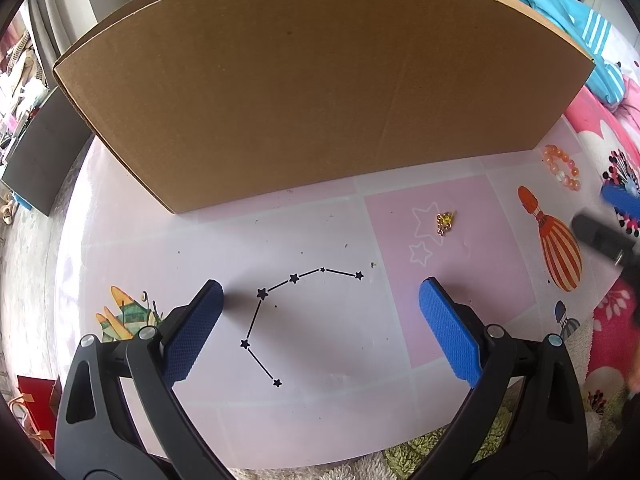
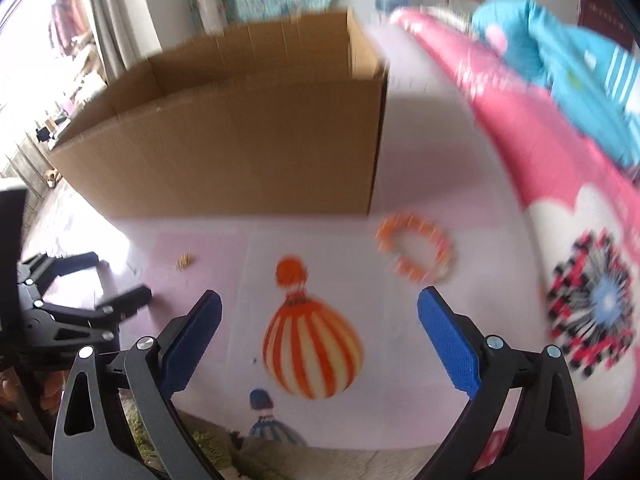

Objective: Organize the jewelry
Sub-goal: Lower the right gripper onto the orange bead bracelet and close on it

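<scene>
An orange beaded bracelet (image 1: 562, 167) (image 2: 416, 252) lies on the pink-and-white table mat by the right corner of an open cardboard box (image 1: 312, 80) (image 2: 240, 140). A small gold trinket (image 1: 445, 222) (image 2: 185, 261) lies on a pink square of the mat in front of the box. My left gripper (image 1: 320, 292) hovers open above the star-line print, with the trinket ahead to its right. My right gripper (image 2: 320, 300) is open over the striped balloon print, the bracelet just ahead to its right. The right wrist view is blurred by motion.
A pink flowered blanket (image 2: 560, 208) and blue cloth (image 2: 568, 72) rise along the right side. The left gripper shows at the left of the right wrist view (image 2: 92, 280). A green fluffy rug (image 1: 420, 452) lies under the mat's near edge. A dark box (image 1: 44, 152) sits at the left.
</scene>
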### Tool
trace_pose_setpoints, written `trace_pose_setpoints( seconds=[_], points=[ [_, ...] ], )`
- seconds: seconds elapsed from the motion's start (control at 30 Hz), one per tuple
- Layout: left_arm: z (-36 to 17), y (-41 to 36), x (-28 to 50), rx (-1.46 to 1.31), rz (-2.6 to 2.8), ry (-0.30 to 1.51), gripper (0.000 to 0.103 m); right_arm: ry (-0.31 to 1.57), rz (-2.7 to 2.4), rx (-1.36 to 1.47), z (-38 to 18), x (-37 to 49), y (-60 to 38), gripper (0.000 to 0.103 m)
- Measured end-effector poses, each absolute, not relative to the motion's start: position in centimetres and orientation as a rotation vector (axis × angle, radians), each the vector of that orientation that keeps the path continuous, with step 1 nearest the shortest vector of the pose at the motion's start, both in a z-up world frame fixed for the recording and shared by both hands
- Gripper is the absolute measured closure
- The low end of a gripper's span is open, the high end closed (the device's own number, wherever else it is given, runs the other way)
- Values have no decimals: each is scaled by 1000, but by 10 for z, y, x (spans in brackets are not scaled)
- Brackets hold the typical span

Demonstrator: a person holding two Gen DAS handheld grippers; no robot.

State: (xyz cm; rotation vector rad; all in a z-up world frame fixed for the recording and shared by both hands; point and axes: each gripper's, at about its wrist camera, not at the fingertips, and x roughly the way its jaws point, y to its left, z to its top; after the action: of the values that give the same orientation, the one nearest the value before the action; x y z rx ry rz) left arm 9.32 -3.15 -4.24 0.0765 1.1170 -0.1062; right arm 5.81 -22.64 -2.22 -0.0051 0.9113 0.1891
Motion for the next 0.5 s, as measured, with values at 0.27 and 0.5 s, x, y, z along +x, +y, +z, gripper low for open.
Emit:
trace_pose_setpoints(
  seconds=[0.27,0.5],
  points=[
    [-43,-32,93,78,-102,1118,7,927,168,-6,-26,79,-245,44],
    [-43,-32,92,78,-101,1118,7,996,165,19,-40,101,-250,63]
  ],
)
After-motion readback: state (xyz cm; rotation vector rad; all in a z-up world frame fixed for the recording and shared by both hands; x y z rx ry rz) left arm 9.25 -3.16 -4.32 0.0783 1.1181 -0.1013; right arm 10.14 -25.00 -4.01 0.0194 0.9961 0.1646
